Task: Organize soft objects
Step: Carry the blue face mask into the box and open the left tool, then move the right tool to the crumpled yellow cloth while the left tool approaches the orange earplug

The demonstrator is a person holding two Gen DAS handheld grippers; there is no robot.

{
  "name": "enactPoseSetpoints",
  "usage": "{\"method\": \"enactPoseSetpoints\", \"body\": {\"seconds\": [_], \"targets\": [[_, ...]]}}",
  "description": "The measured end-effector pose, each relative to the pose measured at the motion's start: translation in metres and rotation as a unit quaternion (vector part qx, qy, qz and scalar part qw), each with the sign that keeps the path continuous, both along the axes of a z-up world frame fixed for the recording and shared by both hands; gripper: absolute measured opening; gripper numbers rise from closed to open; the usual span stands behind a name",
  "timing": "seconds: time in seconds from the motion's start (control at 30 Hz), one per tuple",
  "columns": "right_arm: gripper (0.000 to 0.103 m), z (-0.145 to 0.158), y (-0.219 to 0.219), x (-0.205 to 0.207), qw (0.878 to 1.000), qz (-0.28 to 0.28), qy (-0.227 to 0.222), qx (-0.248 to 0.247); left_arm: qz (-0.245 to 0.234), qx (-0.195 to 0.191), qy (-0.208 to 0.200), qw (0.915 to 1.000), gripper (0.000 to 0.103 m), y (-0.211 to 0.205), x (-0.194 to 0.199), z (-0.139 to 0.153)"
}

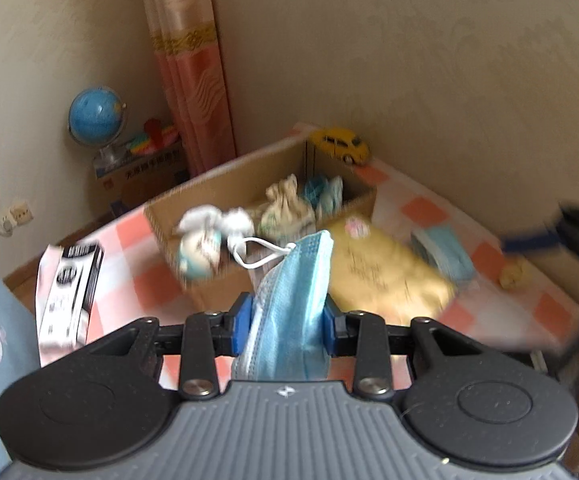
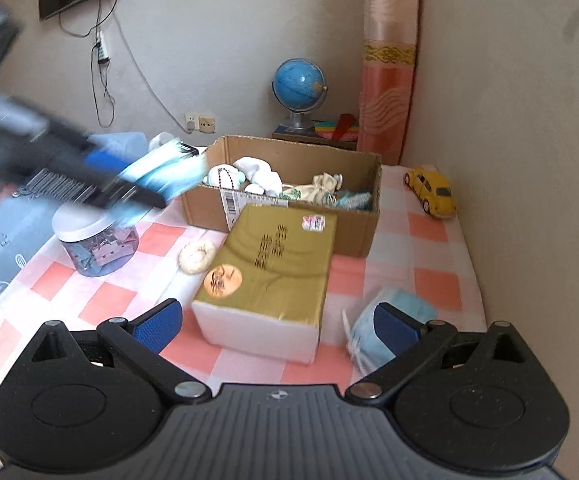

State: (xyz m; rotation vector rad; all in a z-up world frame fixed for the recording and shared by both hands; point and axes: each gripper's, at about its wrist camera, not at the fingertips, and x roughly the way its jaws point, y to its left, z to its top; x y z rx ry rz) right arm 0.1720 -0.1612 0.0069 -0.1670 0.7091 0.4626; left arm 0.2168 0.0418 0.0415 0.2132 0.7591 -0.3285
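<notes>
My left gripper (image 1: 287,316) is shut on a blue face mask (image 1: 289,300) with a white ear loop, held above the table in front of the cardboard box (image 1: 225,184). The box holds white socks, a small pouch and other soft items. In the right wrist view the left gripper (image 2: 101,176) is blurred at the left, near the box (image 2: 353,224), with the mask (image 2: 169,178) in it. My right gripper (image 2: 281,328) is open and empty, low over the table. More blue masks (image 2: 393,320) lie by its right finger.
A gold tissue pack (image 2: 273,264) lies in front of the box. A white ring (image 2: 197,254) and a clear jar (image 2: 93,240) with a white lid sit to the left. A yellow toy car (image 2: 431,192) stands at the right by the wall. A globe (image 2: 299,84) is behind.
</notes>
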Motion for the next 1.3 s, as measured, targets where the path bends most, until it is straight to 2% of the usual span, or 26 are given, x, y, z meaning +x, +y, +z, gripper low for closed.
{"method": "enactPoseSetpoints", "body": {"seconds": [0.2,0.37,0.43,0.47,0.5,0.57,0.63,0.73,0.9,1.3], "targets": [[0.103,0.0,-0.016,-0.011,1.0,-0.021,-0.013,0.017,0.003,0.012,-0.008,0.9999,0.034,-0.021,0.07,0.008],[0.103,0.0,-0.029,-0.01,0.999,-0.038,-0.02,0.02,0.016,0.024,0.008,0.9996,0.034,-0.036,0.124,-0.006],[0.103,-0.001,-0.034,-0.008,0.999,-0.043,-0.019,0.024,0.026,0.032,0.011,0.9991,0.038,-0.039,0.142,-0.014],[0.103,-0.002,-0.036,-0.007,0.998,-0.046,-0.018,0.026,0.03,0.035,0.011,0.9989,0.042,-0.04,0.15,-0.019],[0.103,-0.003,-0.038,-0.006,0.998,-0.046,-0.016,0.029,0.033,0.037,0.013,0.9987,0.059,-0.041,0.158,-0.024],[0.103,-0.006,-0.043,-0.004,0.998,-0.049,-0.012,0.036,0.047,0.042,0.01,0.998,0.081,-0.041,0.165,-0.031],[0.103,-0.009,-0.045,-0.003,0.998,-0.052,-0.008,0.036,0.055,0.046,-0.002,0.9975,0.081,-0.041,0.164,-0.034],[0.103,-0.012,-0.047,-0.004,0.998,-0.054,-0.004,0.032,0.052,0.037,0.003,0.9979,0.081,-0.037,0.155,-0.031],[0.103,-0.013,-0.048,-0.008,0.998,-0.055,-0.003,0.023,0.047,0.038,-0.01,0.9981,0.089,-0.033,0.128,-0.017],[0.103,-0.024,-0.054,-0.032,0.998,-0.064,0.0,0.003,0.028,0.007,-0.032,0.9991,0.096,-0.026,0.024,0.003]]}}
